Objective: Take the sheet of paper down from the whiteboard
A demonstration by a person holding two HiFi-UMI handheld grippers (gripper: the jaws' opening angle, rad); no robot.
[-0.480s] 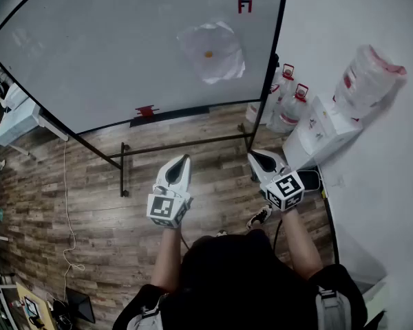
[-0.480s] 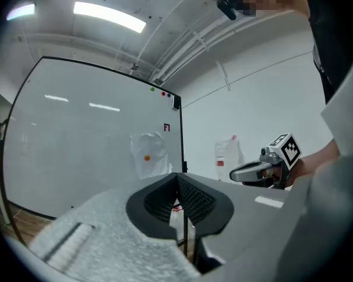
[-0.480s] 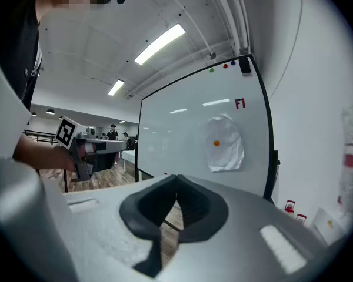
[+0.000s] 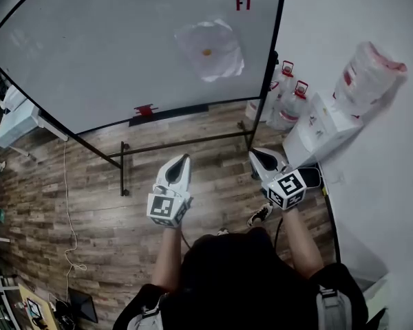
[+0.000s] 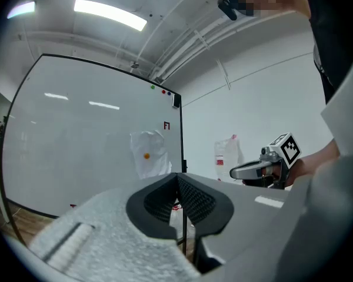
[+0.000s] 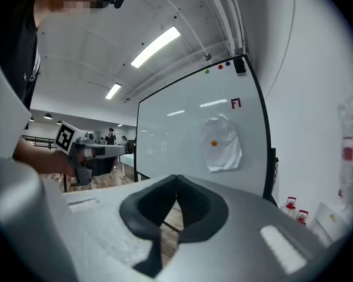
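Observation:
A crumpled white sheet of paper [image 4: 210, 49] hangs on the whiteboard [image 4: 110, 53], pinned by a small orange magnet [image 4: 206, 51]. The paper [image 5: 150, 153] shows ahead of the jaws in the left gripper view, and the paper [image 6: 222, 143] up and to the right in the right gripper view. My left gripper [image 4: 185, 158] and right gripper [image 4: 255, 154] are held side by side over the wooden floor, well short of the board. Both point toward it, and both are shut with nothing between the pads. Neither touches the paper.
The whiteboard stands on a black frame with a foot [image 4: 124, 167] on the floor. Water bottles [image 4: 287, 95] and a white dispenser [image 4: 323, 126] with a wrapped bottle [image 4: 368, 74] stand by the right wall. A red item [image 4: 145, 110] sits on the board's tray. A thin cable [image 4: 67, 205] runs along the floor at left.

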